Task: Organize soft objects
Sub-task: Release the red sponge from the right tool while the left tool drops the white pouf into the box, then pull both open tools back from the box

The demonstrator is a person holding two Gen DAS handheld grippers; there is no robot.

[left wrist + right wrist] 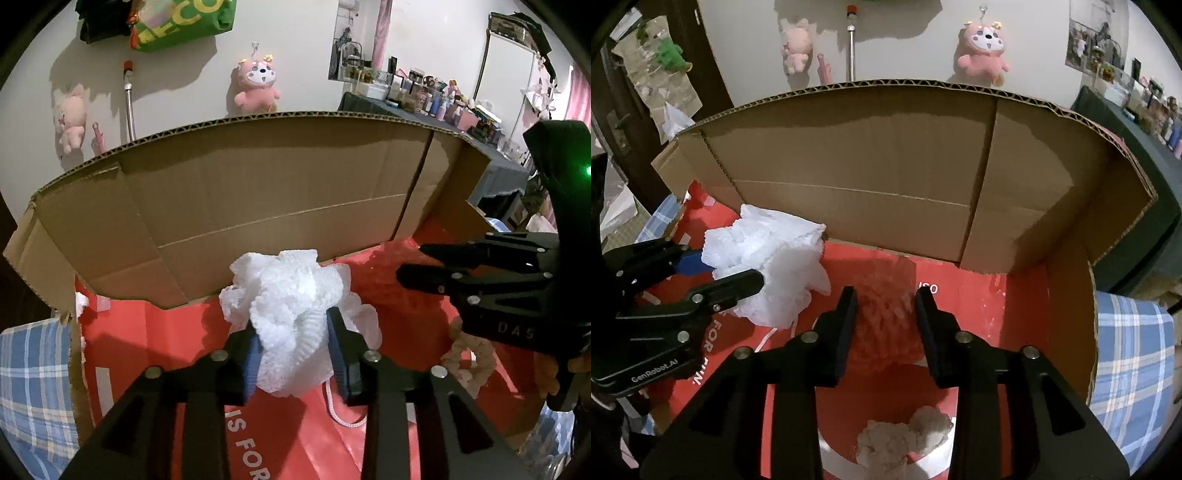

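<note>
A white mesh puff (291, 295) fills the gap between the blue pads of my left gripper (293, 321), which press its sides; a white cord (332, 406) hangs beneath it. The right wrist view shows the same puff (775, 258) in the left gripper (727, 269), low over the red floor of the cardboard box (868, 166). My right gripper (886, 295) has a reddish mesh puff (882, 325) wedged between its fingers, touching both. In the left wrist view the right gripper (412, 260) reaches in from the right.
A beige fluffy scrunchie (901, 435) lies on the box floor under my right gripper. The tall box wall (258, 184) rises just ahead. Blue plaid cloth (1130, 350) surrounds the box. Pink plush toys (256, 86) hang on the far wall.
</note>
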